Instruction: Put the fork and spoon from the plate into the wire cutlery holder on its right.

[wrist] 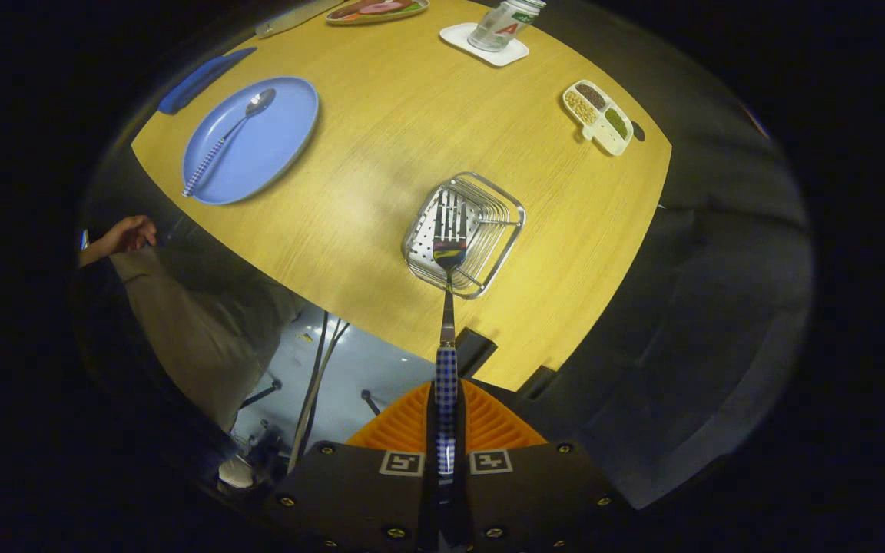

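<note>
Fork (448,261) in tongs (446,430), tines toward holder (464,234)

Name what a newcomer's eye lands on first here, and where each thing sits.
First, the fork, its checked handle clamped between the gripper fingers, its head hanging over the wire cutlery holder on the wooden table. Next, the blue plate far off to the holder's left, with the spoon lying across it.
</note>
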The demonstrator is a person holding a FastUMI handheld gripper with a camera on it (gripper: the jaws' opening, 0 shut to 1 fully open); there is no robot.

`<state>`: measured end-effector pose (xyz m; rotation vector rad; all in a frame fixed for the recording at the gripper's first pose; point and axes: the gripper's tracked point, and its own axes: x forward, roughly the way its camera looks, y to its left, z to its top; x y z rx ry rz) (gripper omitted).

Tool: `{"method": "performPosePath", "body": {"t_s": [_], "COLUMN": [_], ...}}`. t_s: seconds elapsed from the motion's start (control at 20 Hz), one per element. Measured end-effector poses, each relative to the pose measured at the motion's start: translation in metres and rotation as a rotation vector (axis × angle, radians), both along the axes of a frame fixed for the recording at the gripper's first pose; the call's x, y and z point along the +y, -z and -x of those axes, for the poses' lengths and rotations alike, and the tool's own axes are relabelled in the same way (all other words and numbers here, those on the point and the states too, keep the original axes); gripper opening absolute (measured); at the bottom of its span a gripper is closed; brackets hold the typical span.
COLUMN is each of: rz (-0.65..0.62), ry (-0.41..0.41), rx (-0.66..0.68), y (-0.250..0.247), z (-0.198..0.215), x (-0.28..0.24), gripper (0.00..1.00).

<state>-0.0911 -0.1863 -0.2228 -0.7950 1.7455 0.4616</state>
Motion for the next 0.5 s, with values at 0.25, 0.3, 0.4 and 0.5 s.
{"method": "performPosePath", "body": {"t_s": [0.25,0.3,0.4,0.5], "rz": [0.074,0.089,0.107,0.114], "ry": [-0.039,-0.051,-0.074,-0.092], "rx": [0.065,0.079,0.109,0.118], "y": [0.011,0.015,0.018,0.024], "z": [-0.006,-0.007,-0.01,-0.018], "x": [-0.017,-0.019,-0.019,-0.016], "gripper": [0.07,0.07,0.07,0.07]}}
